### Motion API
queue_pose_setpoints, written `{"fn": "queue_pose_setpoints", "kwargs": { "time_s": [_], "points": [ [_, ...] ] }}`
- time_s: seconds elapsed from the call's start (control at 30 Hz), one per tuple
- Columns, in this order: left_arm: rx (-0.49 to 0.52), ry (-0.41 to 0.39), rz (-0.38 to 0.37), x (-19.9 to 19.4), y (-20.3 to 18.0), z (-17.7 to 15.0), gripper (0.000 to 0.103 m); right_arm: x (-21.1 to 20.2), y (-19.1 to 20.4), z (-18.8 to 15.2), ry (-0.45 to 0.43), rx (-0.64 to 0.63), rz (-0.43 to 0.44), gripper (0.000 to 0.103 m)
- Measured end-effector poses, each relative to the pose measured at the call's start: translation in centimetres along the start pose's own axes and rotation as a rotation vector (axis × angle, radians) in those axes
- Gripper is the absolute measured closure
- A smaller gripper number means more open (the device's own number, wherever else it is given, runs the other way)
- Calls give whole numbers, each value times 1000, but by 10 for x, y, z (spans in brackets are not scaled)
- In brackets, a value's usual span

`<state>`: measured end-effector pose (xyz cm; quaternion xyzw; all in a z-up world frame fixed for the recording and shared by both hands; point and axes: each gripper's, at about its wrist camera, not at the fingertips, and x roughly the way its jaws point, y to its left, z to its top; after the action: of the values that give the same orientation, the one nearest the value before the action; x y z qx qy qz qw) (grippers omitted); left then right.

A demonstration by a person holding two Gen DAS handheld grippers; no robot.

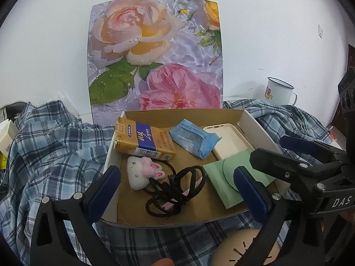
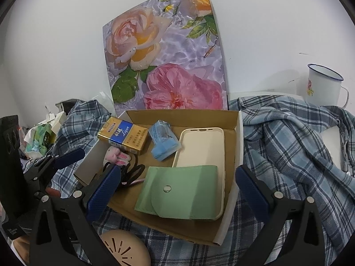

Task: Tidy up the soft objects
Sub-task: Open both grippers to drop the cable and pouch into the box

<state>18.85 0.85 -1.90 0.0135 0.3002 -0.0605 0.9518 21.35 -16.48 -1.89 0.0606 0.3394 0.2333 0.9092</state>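
A shallow cardboard box [image 1: 259, 130] [image 2: 239, 144] lies on a blue plaid shirt [image 1: 51, 155] [image 2: 288, 144]. Inside are a green snap pouch [image 1: 224, 177] [image 2: 188, 195], a cream phone case [image 1: 230, 139] [image 2: 202, 146], a blue tissue pack [image 1: 193, 137] [image 2: 163, 139], a gold and blue cigarette pack [image 1: 142, 139] [image 2: 124, 137], black hair ties [image 1: 175, 190] [image 2: 131, 173] and a white plush bunny [image 1: 142, 170] [image 2: 117, 155]. My left gripper [image 1: 176, 173] [image 2: 64, 157] hovers open over the hair ties. My right gripper [image 2: 177, 173] [image 1: 269, 147] hovers open over the pouch, holding nothing.
A floral board [image 1: 155, 55] [image 2: 166, 62] leans on the white wall behind the box. An enamel mug [image 1: 279, 90] [image 2: 321, 86] stands at the back right. A beige round slotted object [image 1: 241, 248] [image 2: 124, 248] lies in front of the box. Crumpled packaging [image 2: 40, 141] sits at the left.
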Motion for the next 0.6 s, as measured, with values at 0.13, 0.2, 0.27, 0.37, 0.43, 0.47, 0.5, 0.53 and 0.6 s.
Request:
{"fn": "queue_pose_setpoints", "kwargs": {
  "time_s": [0.13,0.2,0.27,0.37,0.43,0.47,0.5,0.53,0.6],
  "points": [
    [-10,-5,-4,-3,0,1,0,-3,2,1,-9,-8,-2,0],
    [-12,-11,-9,-7,1,1,0,-5,4,2,-15,-17,-1,0],
    [-5,-20,-7,-11,-1,2,0,-8,5,3,-17,-21,4,0],
    [17,-37,0,-19,-5,1,0,-10,8,3,-18,-26,10,0],
    [20,-38,0,-21,-6,1,0,-11,10,4,-21,-38,4,0],
    [24,-38,-2,-23,-7,1,0,-12,11,4,-20,-43,3,0],
    [27,-41,-1,-24,-8,1,0,-13,12,5,-17,-45,3,0],
    [29,-45,1,-26,-9,2,0,-14,14,6,-16,-49,-1,0],
    [23,-49,-3,-29,-8,4,0,-20,18,7,-26,-61,-10,0]
  ]
}}
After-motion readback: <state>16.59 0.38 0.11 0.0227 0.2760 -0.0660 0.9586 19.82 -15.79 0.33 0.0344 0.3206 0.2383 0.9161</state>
